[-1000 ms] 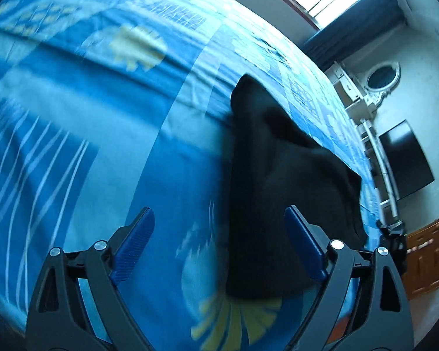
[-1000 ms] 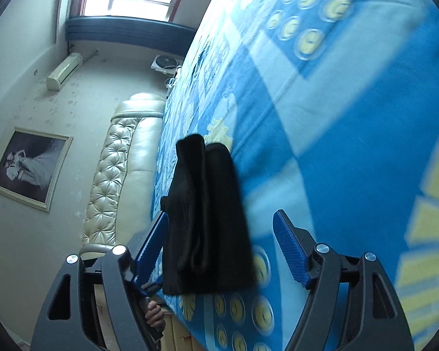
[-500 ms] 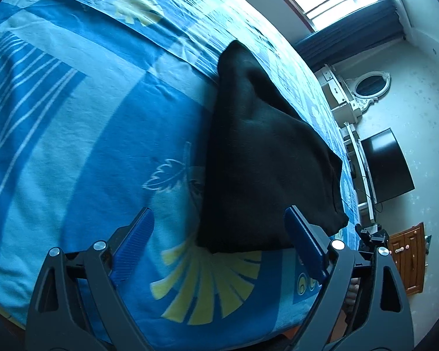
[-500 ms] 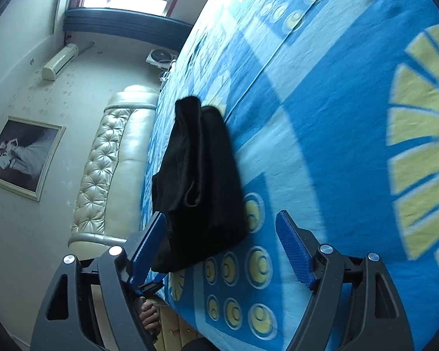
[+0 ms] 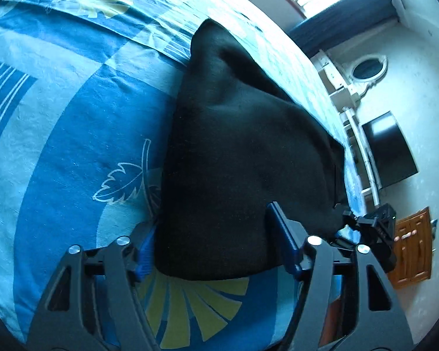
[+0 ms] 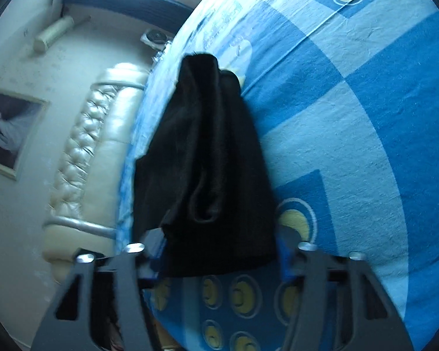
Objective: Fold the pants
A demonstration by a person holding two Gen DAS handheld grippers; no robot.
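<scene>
Fingers of the left gripper are spread wide and straddle the near edge of the pants; the left finger sits at the cloth's outer border, the right finger lies over the black fabric. No pinch on the cloth: released, apparently level with the bed cover.

Right gripper: fingers also spread, one at each side of the near end of the pants. View slightly blurred; the finger pads are partly hidden behind the cloth, so contact cannot be confirmed. Nothing grasped.

Pants: black, lying on the blue patterned bed cover near the edge of the bed. In the right wrist view two long layers run side by side with a lengthwise fold ridge between them, tapering toward the far end. In the left wrist view the garment is a broad dark slab, wider near the gripper, narrowing to a point far off.

Progress (judgement): lengthwise fold, leg over leg, looks done. Garment is still long, so a crosswise fold or two remains. Both grippers seem placed to take the near end, one at each corner.

Background: padded headboard, framed picture, dark screen.
</scene>
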